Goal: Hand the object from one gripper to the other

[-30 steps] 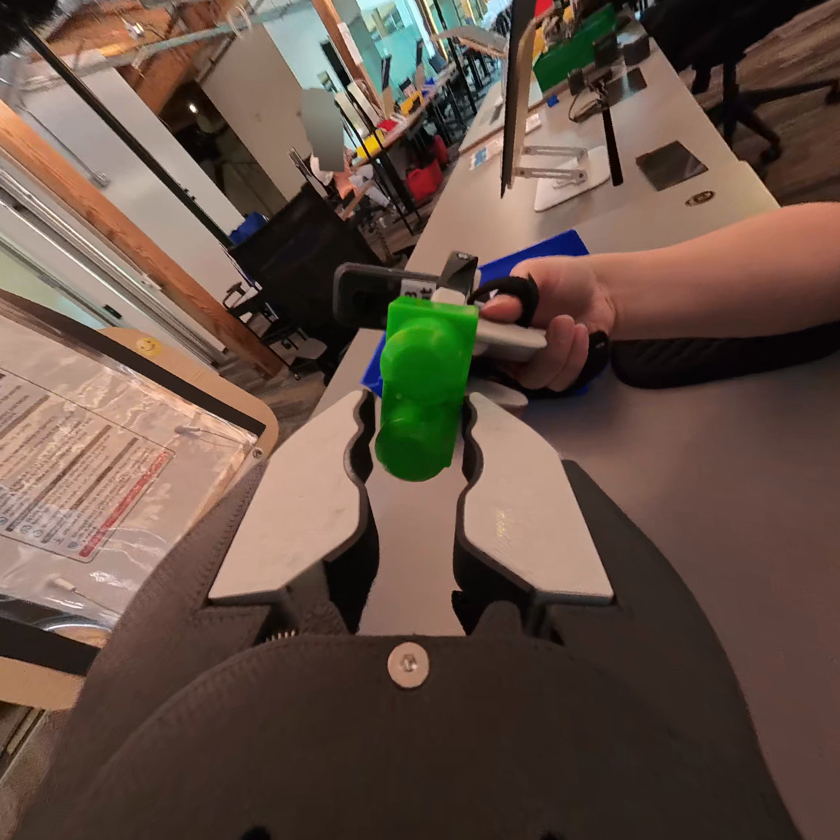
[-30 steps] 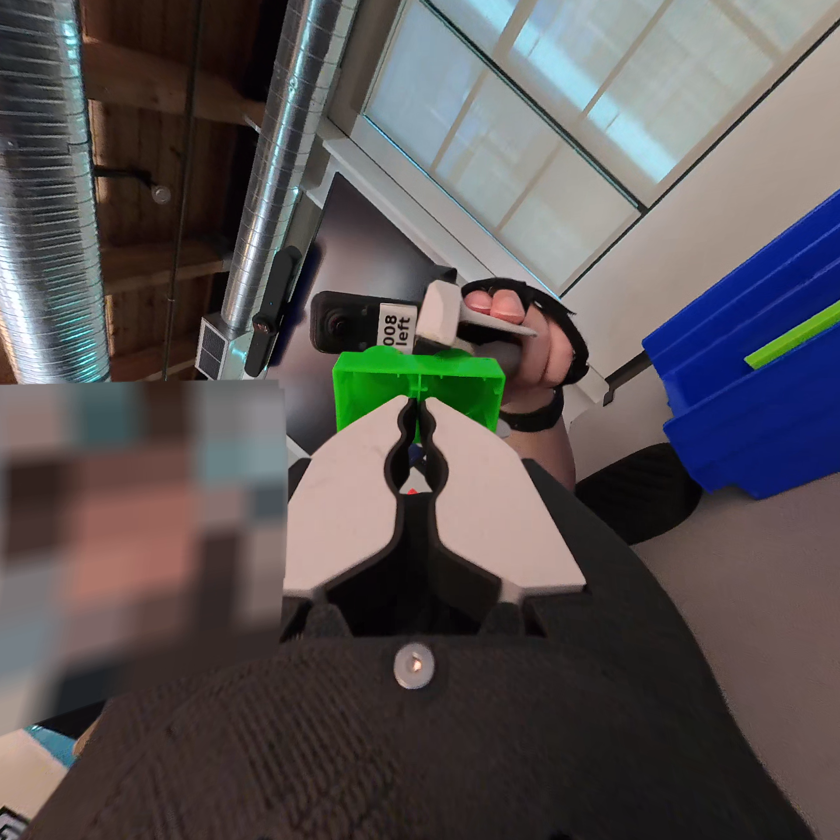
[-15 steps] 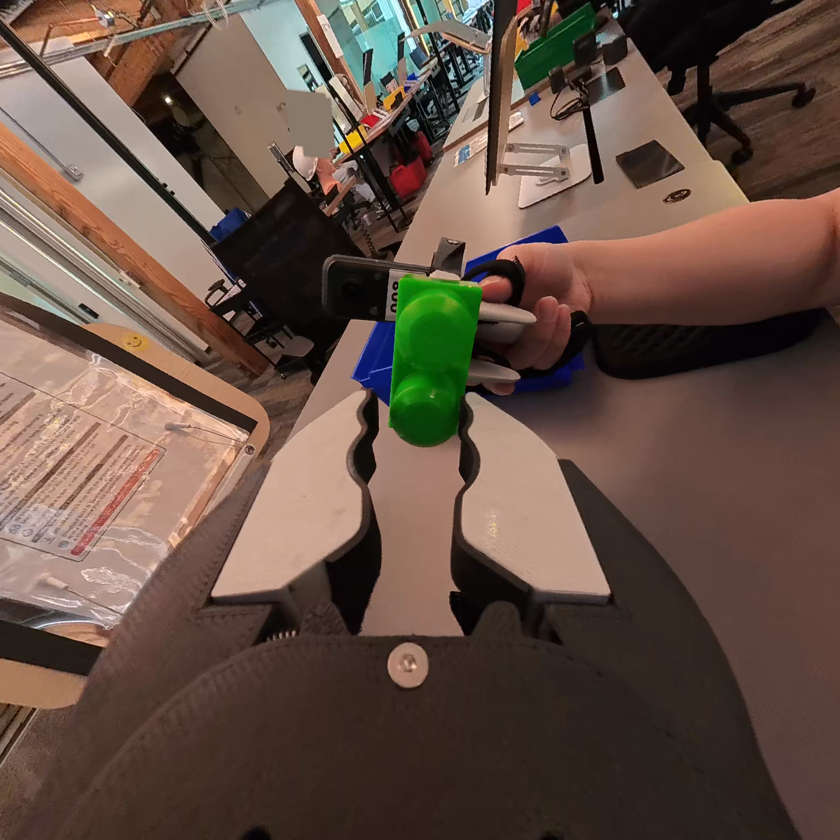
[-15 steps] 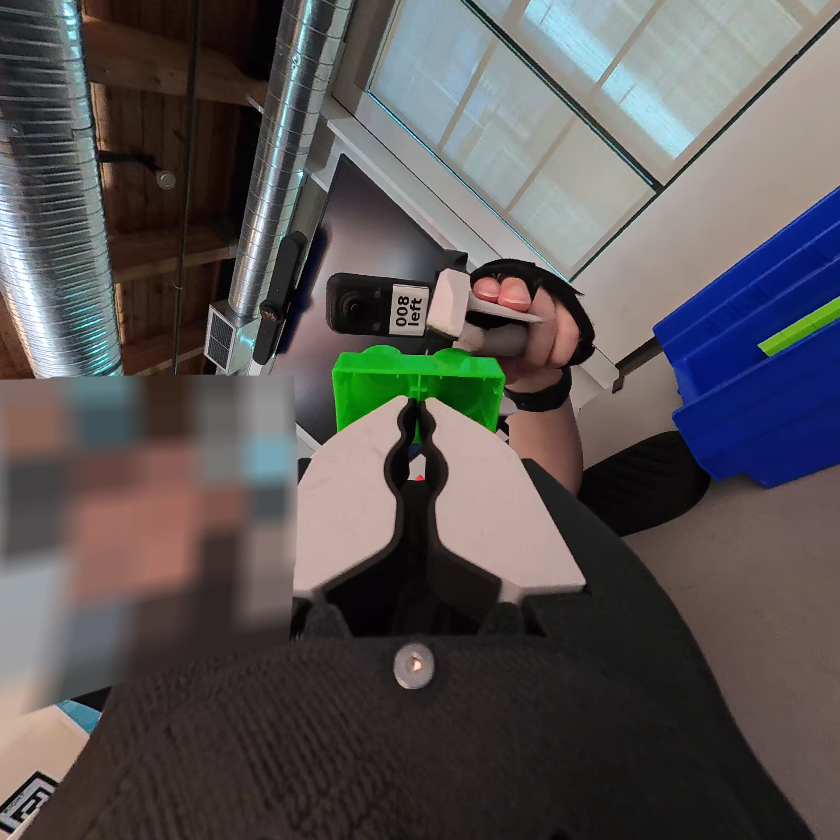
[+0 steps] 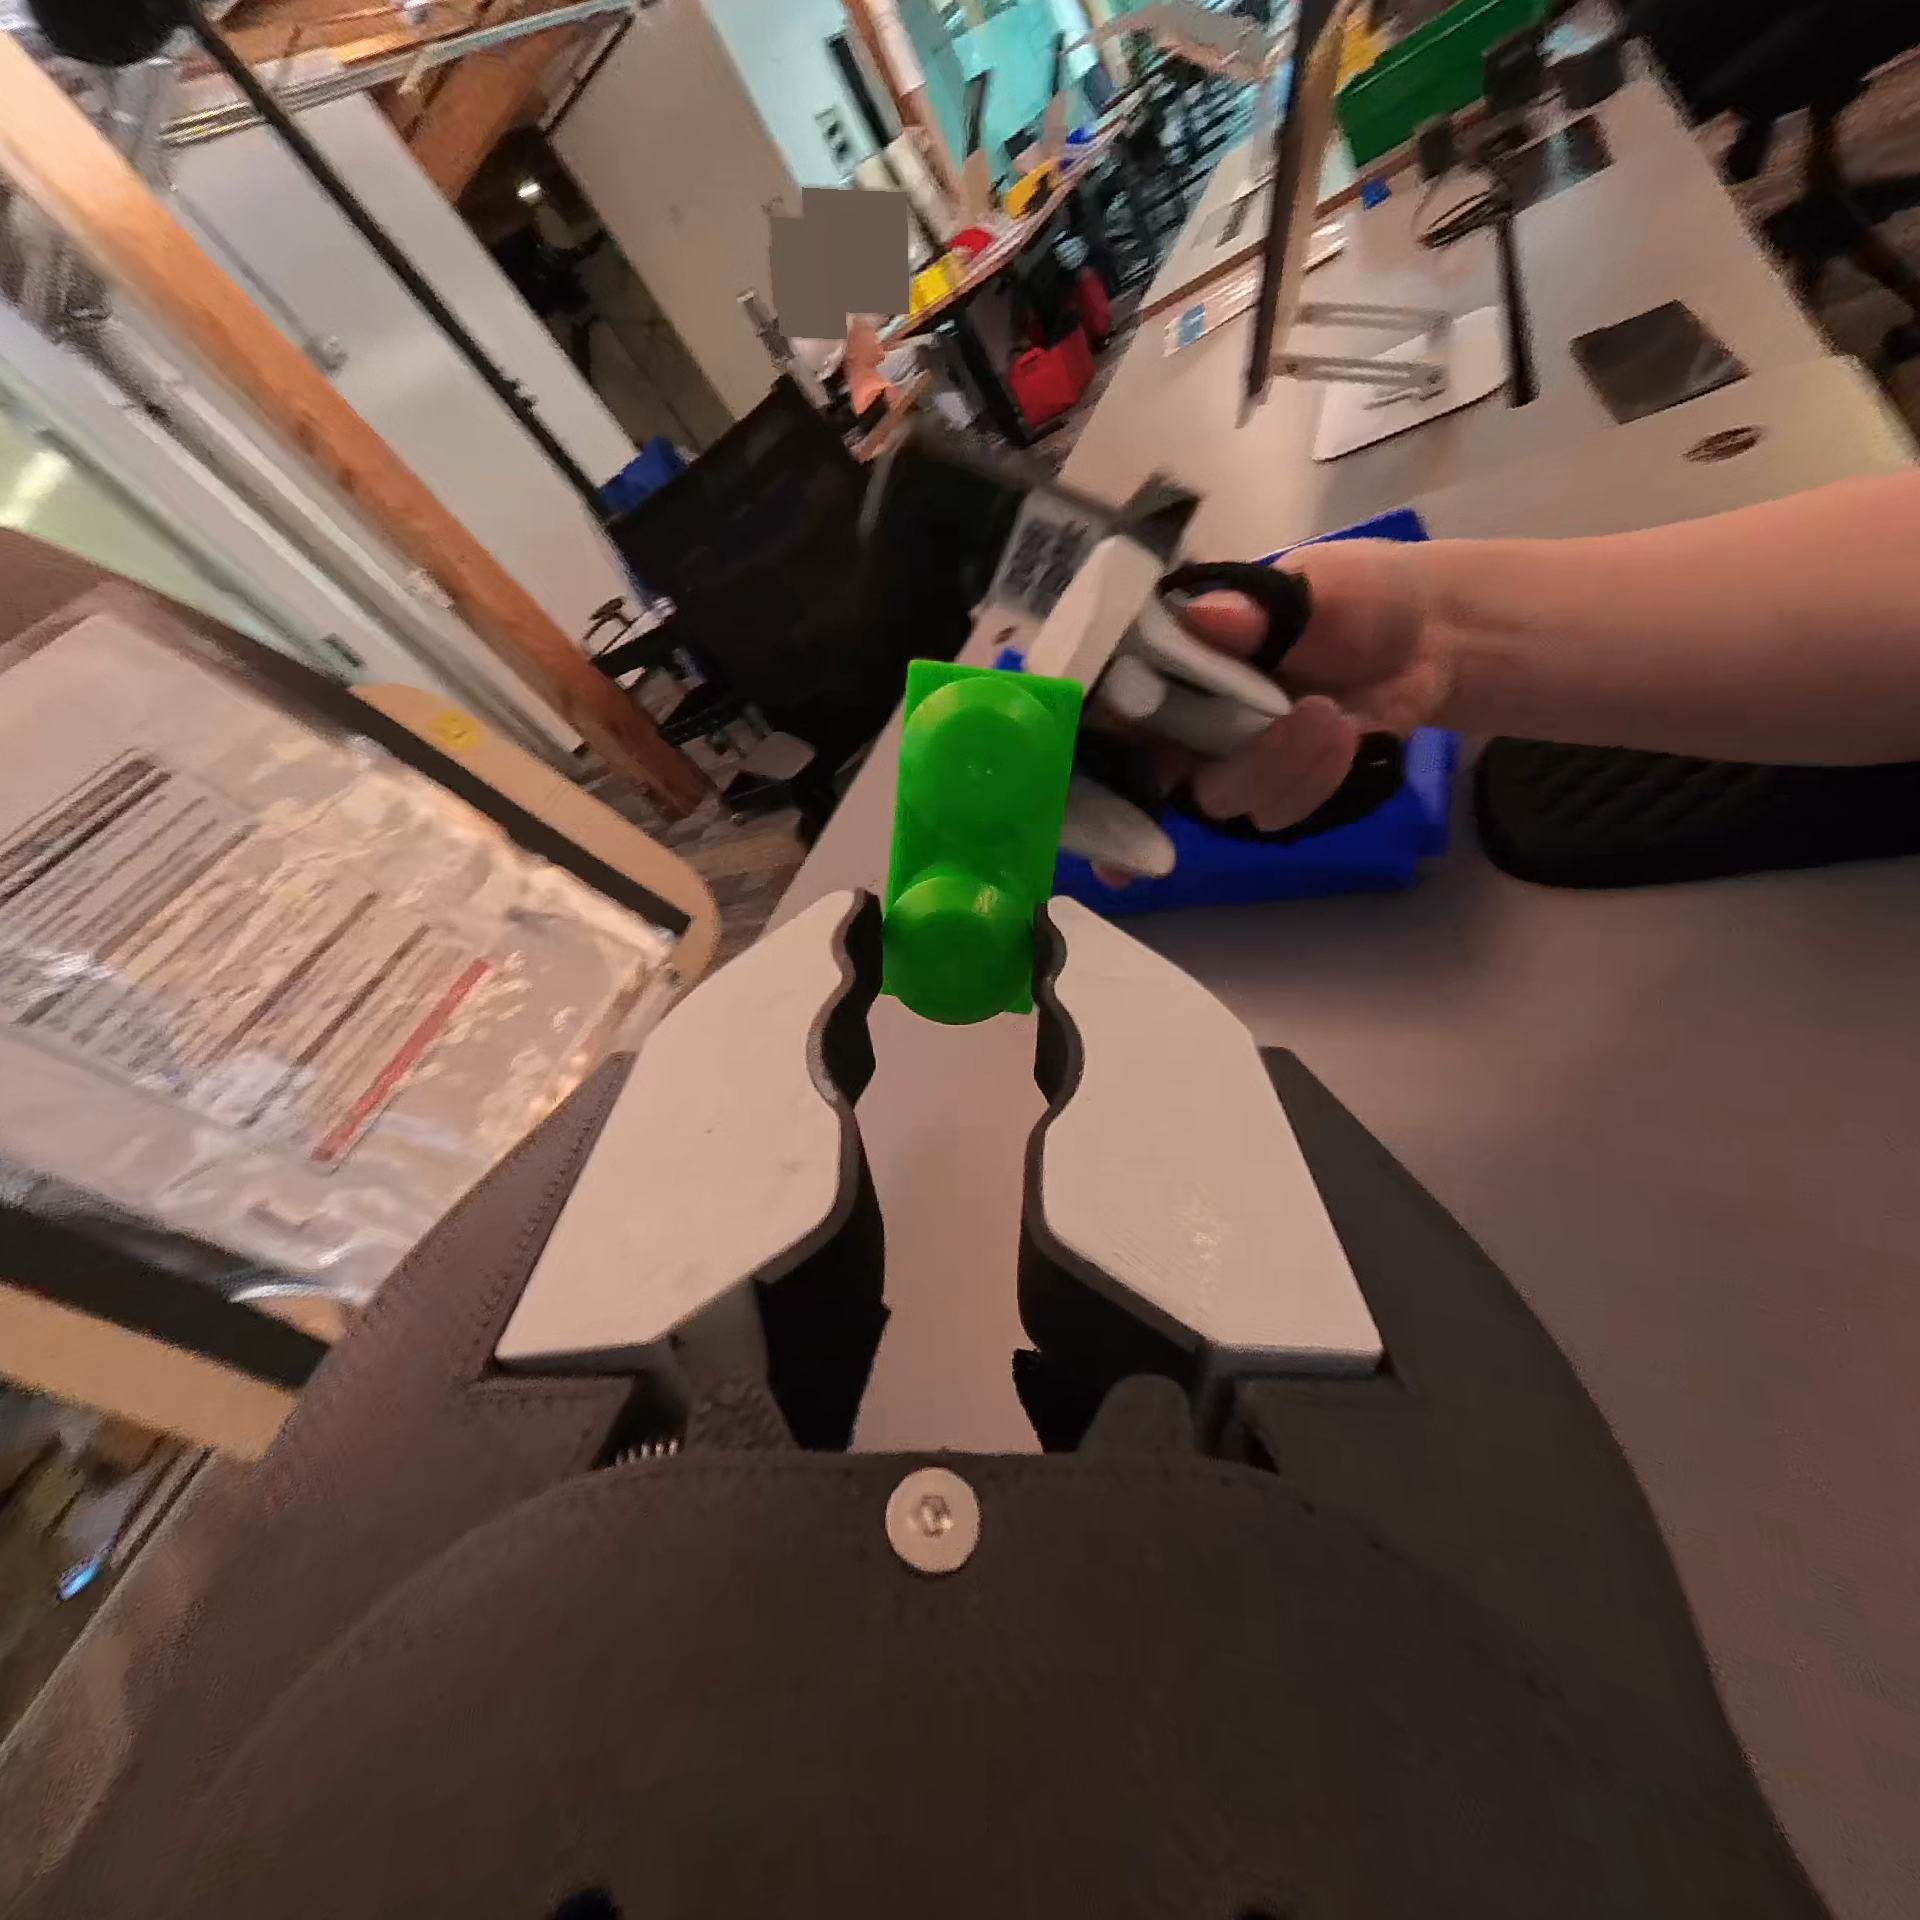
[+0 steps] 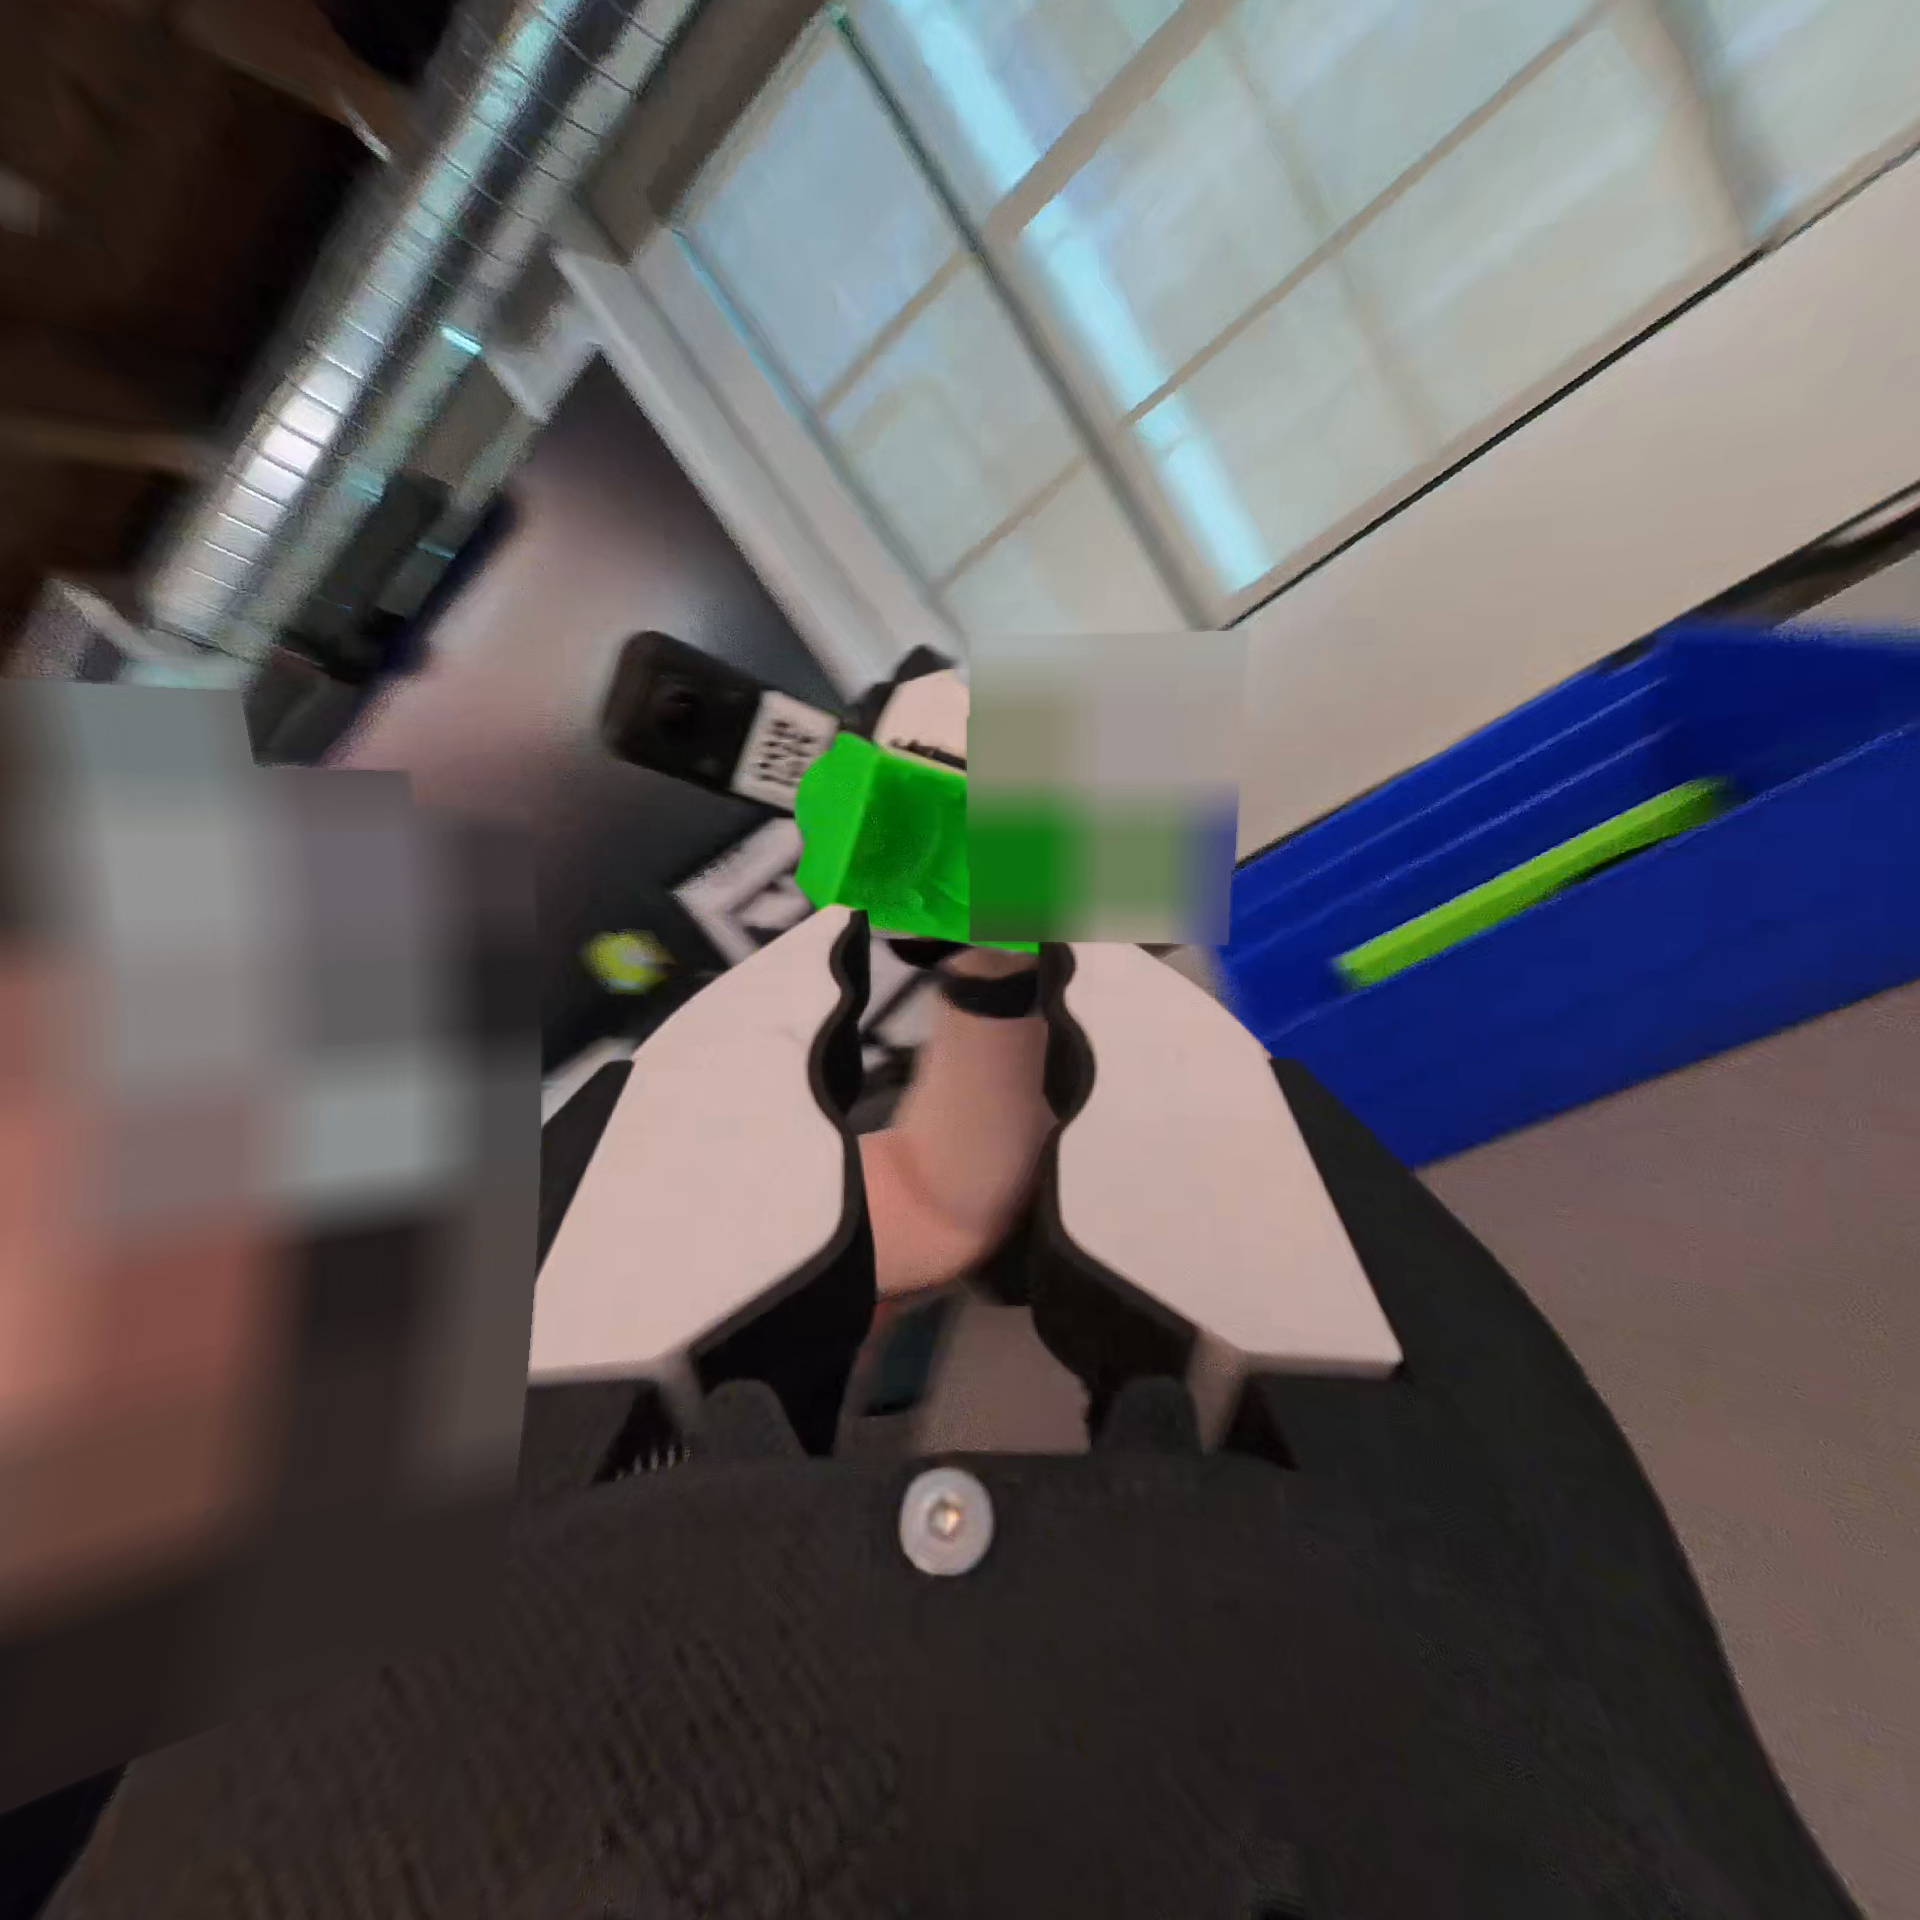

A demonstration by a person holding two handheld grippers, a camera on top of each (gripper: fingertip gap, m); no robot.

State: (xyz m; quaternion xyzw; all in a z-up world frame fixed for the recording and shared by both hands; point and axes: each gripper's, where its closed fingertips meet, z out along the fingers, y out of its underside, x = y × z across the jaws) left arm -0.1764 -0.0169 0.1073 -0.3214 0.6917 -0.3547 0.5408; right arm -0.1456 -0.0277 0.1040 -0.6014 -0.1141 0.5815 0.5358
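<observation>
- The green block [image 5: 977, 842] is in the air above the desk [image 5: 1558, 1091], its lower stud pinched between the tips of the left gripper [image 5: 951, 935], whose jaws are closed only to the block's width.
- Its long axis runs straight out from those tips.
- The right gripper [image 6: 951, 966] is parted and empty, just beside the block's far end, so the handover looks done.

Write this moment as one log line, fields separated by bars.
phase: handover | left gripper: shut on green plastic two-stud block | right gripper: open, clear of block
</observation>
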